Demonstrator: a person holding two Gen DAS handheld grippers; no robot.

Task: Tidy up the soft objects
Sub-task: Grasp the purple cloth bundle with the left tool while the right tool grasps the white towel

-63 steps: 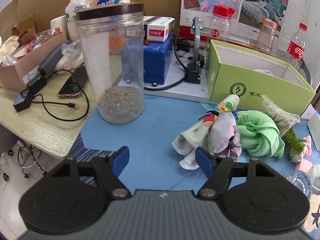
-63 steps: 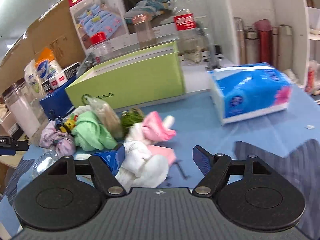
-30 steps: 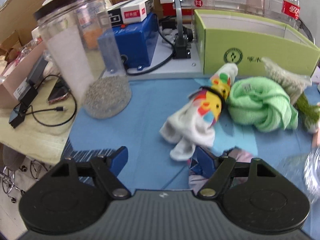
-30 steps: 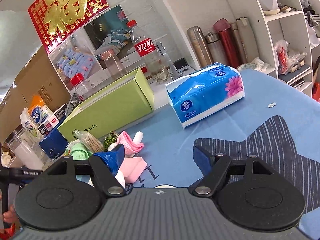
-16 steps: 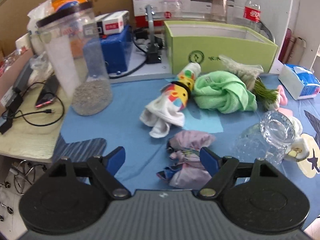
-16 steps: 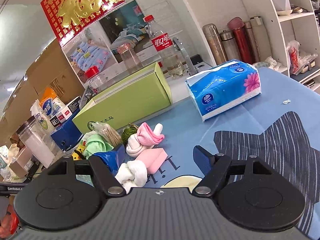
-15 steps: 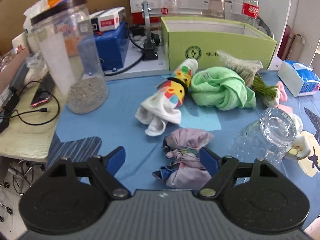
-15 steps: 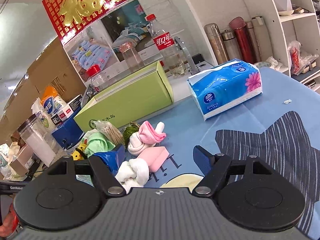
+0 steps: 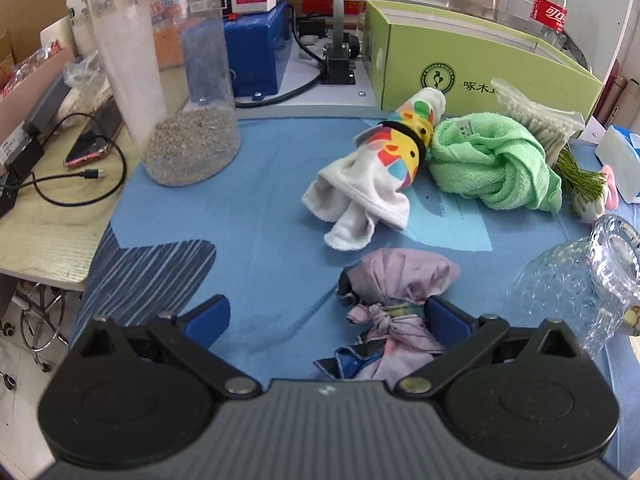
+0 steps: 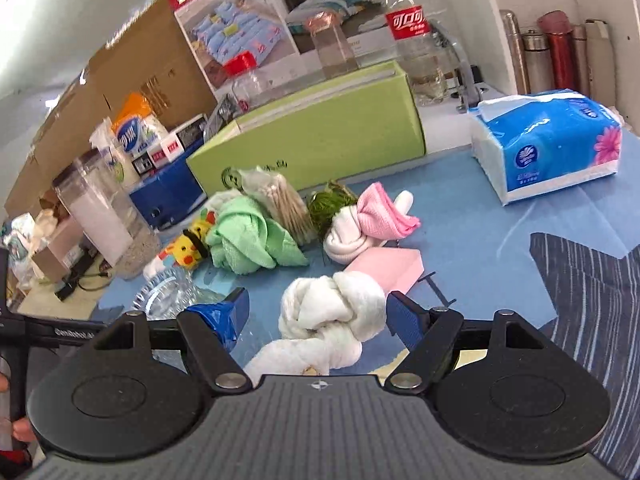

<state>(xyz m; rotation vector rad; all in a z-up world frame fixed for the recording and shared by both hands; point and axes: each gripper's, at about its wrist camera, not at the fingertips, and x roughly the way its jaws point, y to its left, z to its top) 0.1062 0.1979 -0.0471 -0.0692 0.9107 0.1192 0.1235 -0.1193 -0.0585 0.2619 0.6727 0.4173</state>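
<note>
Jaws of the left gripper [image 9: 324, 314] are opening wide; the knotted lilac cloth bundle [image 9: 396, 292] lies on the blue mat [image 9: 260, 216] between them, against the right finger, not clamped. Farther right, the right gripper [image 10: 318, 310] stands partly open around a knotted white towel [image 10: 332, 312], its right finger just beside the knot.

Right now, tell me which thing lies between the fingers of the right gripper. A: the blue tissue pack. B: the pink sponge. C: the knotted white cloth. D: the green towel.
C: in the right wrist view the knotted white cloth lies between the fingers of the right gripper, which do not press on it; the green towel, tissue pack and pink sponge lie farther off.
</note>
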